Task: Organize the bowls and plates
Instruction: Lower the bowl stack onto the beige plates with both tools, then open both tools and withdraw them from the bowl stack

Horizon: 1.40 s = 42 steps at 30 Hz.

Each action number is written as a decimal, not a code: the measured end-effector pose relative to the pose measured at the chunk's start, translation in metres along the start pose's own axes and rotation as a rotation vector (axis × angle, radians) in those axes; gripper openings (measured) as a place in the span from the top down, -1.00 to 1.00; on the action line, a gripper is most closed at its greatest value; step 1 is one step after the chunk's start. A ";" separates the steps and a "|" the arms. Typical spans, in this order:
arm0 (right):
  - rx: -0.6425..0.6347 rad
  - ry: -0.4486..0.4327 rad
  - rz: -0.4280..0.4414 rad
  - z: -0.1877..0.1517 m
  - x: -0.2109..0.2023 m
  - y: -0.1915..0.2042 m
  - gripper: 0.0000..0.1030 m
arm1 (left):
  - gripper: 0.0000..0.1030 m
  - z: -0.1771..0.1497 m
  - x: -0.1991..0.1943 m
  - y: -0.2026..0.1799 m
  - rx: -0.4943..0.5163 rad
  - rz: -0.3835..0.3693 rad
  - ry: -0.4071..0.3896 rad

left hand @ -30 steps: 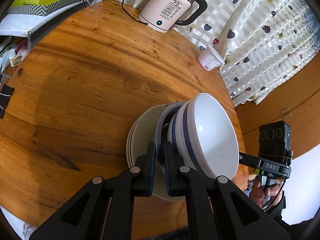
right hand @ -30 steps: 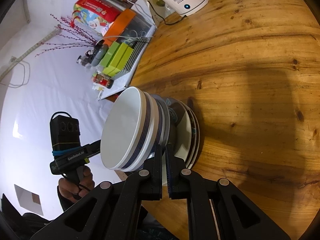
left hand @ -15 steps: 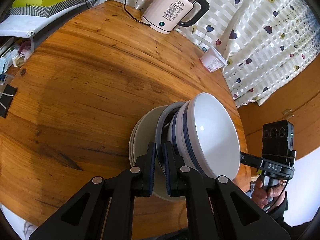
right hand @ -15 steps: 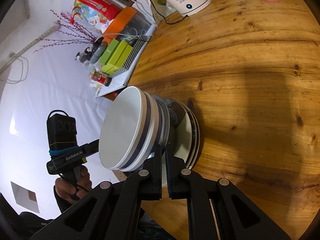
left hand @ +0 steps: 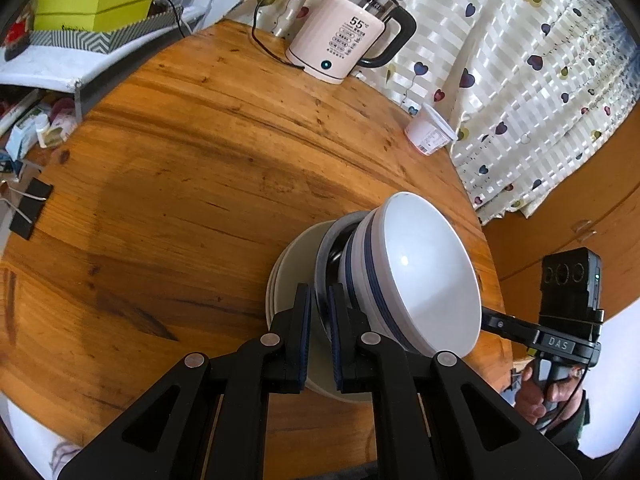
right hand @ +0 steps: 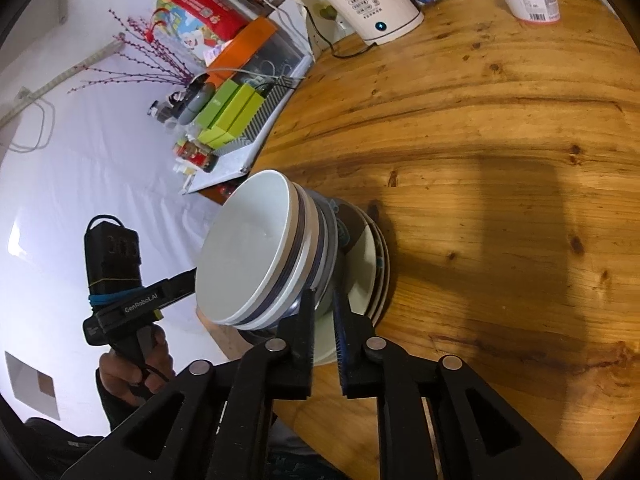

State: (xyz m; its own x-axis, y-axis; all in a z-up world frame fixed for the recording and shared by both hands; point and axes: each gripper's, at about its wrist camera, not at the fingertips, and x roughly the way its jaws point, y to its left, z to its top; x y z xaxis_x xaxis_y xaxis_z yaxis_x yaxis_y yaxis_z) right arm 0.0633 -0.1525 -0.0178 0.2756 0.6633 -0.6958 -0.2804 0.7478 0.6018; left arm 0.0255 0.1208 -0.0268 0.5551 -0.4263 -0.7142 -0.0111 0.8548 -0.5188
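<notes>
Round and honey-brown, the wooden counter [left hand: 192,152] fills both of my views, its grain streaked with darker bands. Nearest to me, my left tongs [left hand: 319,312] are clamped on the rim of the lowest bowl in the stack, one pad on either side of its wall. My right tongs [right hand: 325,312] grip the stack from the opposite side, closed on the rim of the same low bowl, just above the plates.

Between the two tongs sits the stack of white bowls with dark blue bands [left hand: 404,276], nested one inside another, the topmost with a plain glossy white interior. The bowls stand on a pile of pale cream plates [left hand: 292,264], which lies near the counter's edge on my side; from the right view the plates [right hand: 370,268] show thin patterned rims. I cannot tell whether the pile is resting on the wood or raised just off it.

Farther out, a small white plastic cup with a printed label [left hand: 430,132] stands near the counter's edge, beside the cream curtain printed with dark hearts [left hand: 520,80]. At the far rim stands a pale pink electric kettle with a black handle [left hand: 348,46], its display reading 55, a black cord trailing from its base. Beyond the counter to the left, lime-green boxes [left hand: 96,4] are piled on a shelf.
</notes>
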 end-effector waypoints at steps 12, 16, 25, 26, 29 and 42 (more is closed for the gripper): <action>-0.119 -0.067 -0.078 -0.017 -0.018 0.031 0.25 | 0.79 -0.017 -0.023 -0.022 0.078 0.086 -0.084; -0.170 -0.074 -0.106 -0.025 -0.020 0.046 0.14 | 0.78 -0.025 -0.029 -0.030 0.101 0.117 -0.102; -0.258 -0.093 -0.175 -0.039 -0.021 0.070 -0.08 | 0.58 -0.041 -0.041 -0.054 0.165 0.218 -0.150; -0.265 -0.094 -0.184 -0.039 -0.021 0.072 -0.09 | 0.56 -0.043 -0.042 -0.056 0.171 0.227 -0.155; -0.291 -0.098 -0.217 -0.042 -0.020 0.077 -0.11 | 0.52 -0.046 -0.045 -0.060 0.189 0.271 -0.170; -0.339 -0.073 -0.288 -0.046 -0.007 0.086 -0.18 | 0.52 -0.052 -0.042 -0.069 0.240 0.376 -0.183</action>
State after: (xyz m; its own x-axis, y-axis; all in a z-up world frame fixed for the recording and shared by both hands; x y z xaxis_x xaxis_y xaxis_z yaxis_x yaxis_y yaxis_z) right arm -0.0049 -0.0942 0.0206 0.4476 0.4388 -0.7792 -0.4646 0.8586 0.2166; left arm -0.0398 0.0639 0.0148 0.6867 -0.0344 -0.7261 -0.0584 0.9930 -0.1023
